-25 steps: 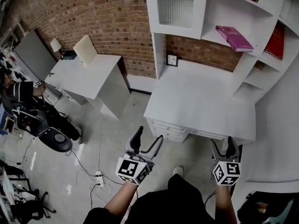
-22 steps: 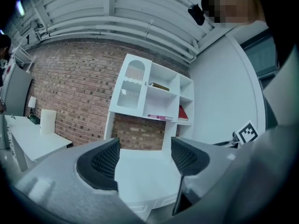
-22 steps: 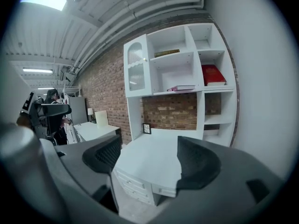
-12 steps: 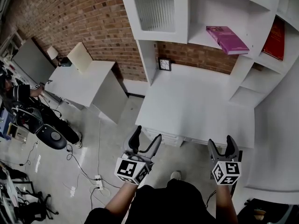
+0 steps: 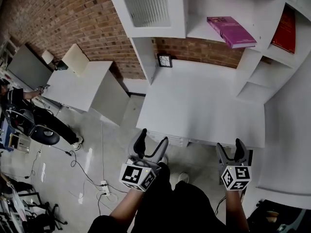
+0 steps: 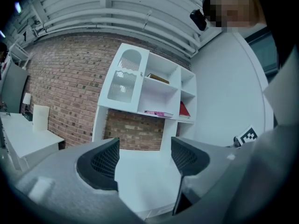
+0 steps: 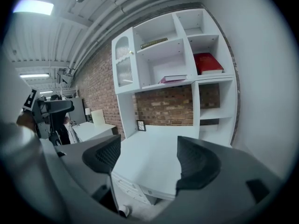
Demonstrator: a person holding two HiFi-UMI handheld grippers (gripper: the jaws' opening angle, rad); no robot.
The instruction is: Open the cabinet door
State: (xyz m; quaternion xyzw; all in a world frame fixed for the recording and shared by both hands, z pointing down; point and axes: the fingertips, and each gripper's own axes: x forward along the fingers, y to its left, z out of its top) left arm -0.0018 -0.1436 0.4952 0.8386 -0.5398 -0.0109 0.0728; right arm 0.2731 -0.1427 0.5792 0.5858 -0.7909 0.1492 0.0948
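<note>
- Up at the top left of the shelving unit above the white desk (image 5: 204,106), we see the cabinet door (image 5: 150,6). It is a tall ribbed-glass panel in a white frame, lying flush with the unit, so it reads as closed.
- Both tongs are low, at our near side of the desk, well apart from the door. The door lies ahead and high above both.
- Left gripper (image 5: 153,139): jaws apart, nothing between them. In the left gripper view we see only desk top between its pads, with the door (image 6: 122,80) up and slightly left of its jaw line.
- Right gripper (image 5: 229,147): jaws also apart and empty. In the right gripper view the door (image 7: 124,68) sits well up and to the left.
- Key relation: the left gripper stands roughly under the door's column, so we judge it the nearer hand. The right one is off toward the desk's right end, below the open shelves holding the pink book (image 5: 231,30).
- The door's long axis is vertical. A small dot on its right edge (image 7: 132,53) is probably the knob, but it is too small to be sure. If so, the hinges are on the left and the pull edge faces the open shelves.
- We judge the reach not yet begun. The next move is a long lift up and forward to that right edge.
</note>
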